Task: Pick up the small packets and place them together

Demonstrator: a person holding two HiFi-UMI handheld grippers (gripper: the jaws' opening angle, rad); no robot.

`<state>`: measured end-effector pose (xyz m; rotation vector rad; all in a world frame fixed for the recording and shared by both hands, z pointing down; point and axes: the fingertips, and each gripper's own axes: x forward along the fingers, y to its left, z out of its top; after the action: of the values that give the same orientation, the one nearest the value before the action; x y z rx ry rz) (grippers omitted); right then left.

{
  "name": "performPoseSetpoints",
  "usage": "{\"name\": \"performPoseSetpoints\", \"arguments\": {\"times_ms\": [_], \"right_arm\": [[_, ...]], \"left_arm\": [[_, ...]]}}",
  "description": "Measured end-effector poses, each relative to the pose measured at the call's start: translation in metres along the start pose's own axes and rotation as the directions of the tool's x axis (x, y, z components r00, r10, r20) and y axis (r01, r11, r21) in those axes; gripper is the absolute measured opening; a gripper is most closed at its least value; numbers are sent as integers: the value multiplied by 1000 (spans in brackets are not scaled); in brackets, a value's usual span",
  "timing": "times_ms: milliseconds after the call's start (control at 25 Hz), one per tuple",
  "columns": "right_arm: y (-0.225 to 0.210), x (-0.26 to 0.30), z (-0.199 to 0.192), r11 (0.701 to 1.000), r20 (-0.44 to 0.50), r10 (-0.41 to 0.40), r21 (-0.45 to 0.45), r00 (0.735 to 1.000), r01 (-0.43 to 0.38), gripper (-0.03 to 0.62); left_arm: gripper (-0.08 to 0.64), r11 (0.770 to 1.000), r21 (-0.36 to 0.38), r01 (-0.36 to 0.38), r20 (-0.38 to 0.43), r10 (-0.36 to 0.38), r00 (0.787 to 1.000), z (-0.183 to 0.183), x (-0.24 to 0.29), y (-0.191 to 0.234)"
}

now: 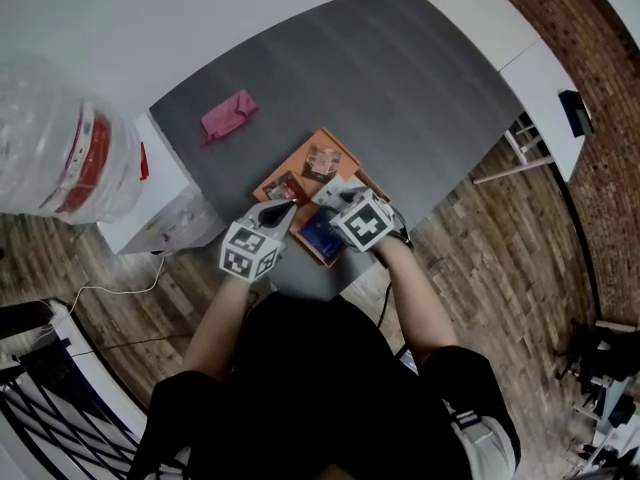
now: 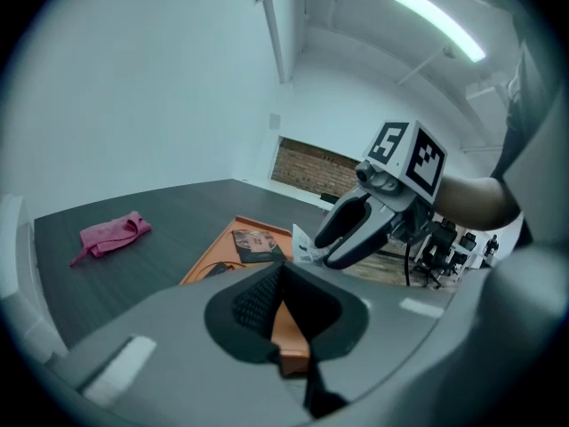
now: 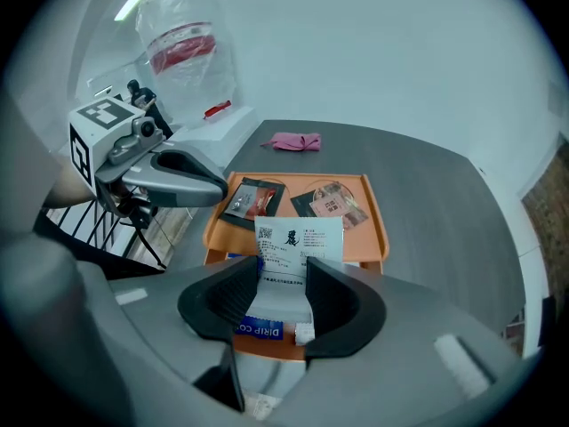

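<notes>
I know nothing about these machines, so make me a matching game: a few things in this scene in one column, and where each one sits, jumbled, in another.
Things:
1. white packet
2. cloth
3. dark packet
4. jug

Places:
A. lying flat in the tray
B. on the white stand beside the table
C. clamped in the right gripper
D. on the bare table, apart from the tray

Pairs: 1-C, 2-D, 3-A, 4-B

Probably an office, grey desk (image 1: 400, 78), brick wall (image 1: 610, 168)
</notes>
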<state>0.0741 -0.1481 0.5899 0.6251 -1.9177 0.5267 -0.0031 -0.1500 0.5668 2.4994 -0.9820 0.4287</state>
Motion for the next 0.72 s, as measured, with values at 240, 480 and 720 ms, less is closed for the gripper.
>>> {"name": "performPoseSetpoints", "arguments": {"times_ms": [240,480,720], "right_arm": [[-8,2,22,1000,38,-16,-23,999,17,170],[-13,9,46,997,68,-24,-67,997,28,170],[-22,13,62,996,88,-30,-83,996,37,170]], "left_arm": [[0,999,-36,-29,18,30,999,1,-14,10],[0,995,-78,-62,19,64,998,-5,-25,22],[0,991,-104,-89,26,92,995,-7,-29,29]]}}
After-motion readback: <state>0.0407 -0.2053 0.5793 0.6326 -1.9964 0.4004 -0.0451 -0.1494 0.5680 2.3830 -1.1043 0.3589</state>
